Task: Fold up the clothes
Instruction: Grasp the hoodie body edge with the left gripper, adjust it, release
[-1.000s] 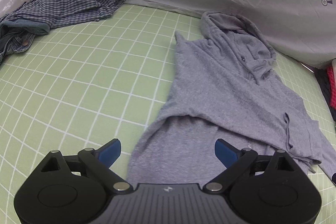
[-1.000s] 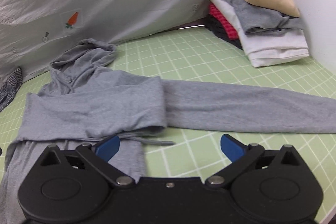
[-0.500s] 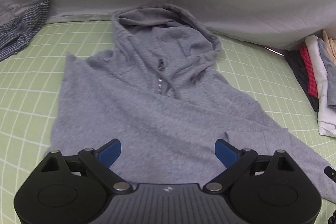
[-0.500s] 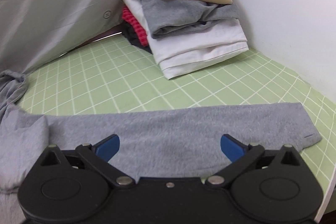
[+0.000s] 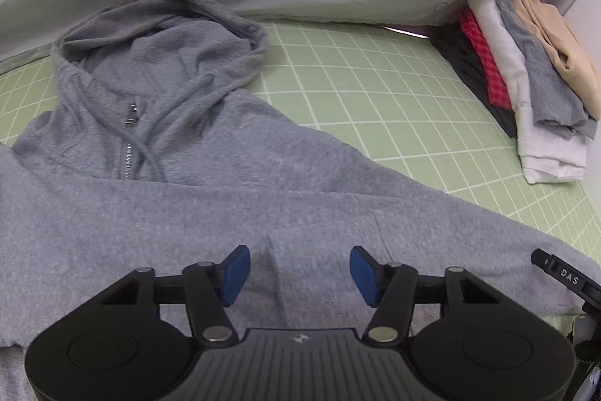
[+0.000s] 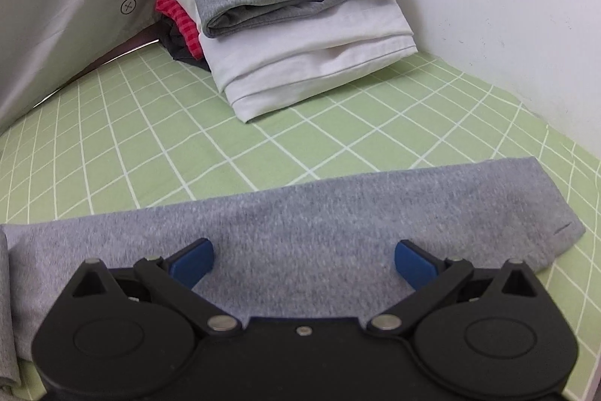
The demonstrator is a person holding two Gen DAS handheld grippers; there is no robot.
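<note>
My L gripper (image 5: 296, 269) moved from hem to shoulder seam of grey hoodie (image 5: 210, 183), jaws closing, fabric betw them, not pinched yet. R gripper (image 6: 303, 260) spread wide over outstretched sleeve (image 6: 338, 209). Sleeve fold-in next, prob.

Grey zip hoodie (image 5: 210, 183) lies flat on green grid sheet (image 5: 375, 93), hood far left, one sleeve (image 6: 338, 213) extended right.

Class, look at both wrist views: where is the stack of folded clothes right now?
The stack of folded clothes sits in the far corner of the green checked sheet, against the white wall, beyond the grey hoodie's outstretched sleeve; it appears at the left view's right edge.
</note>
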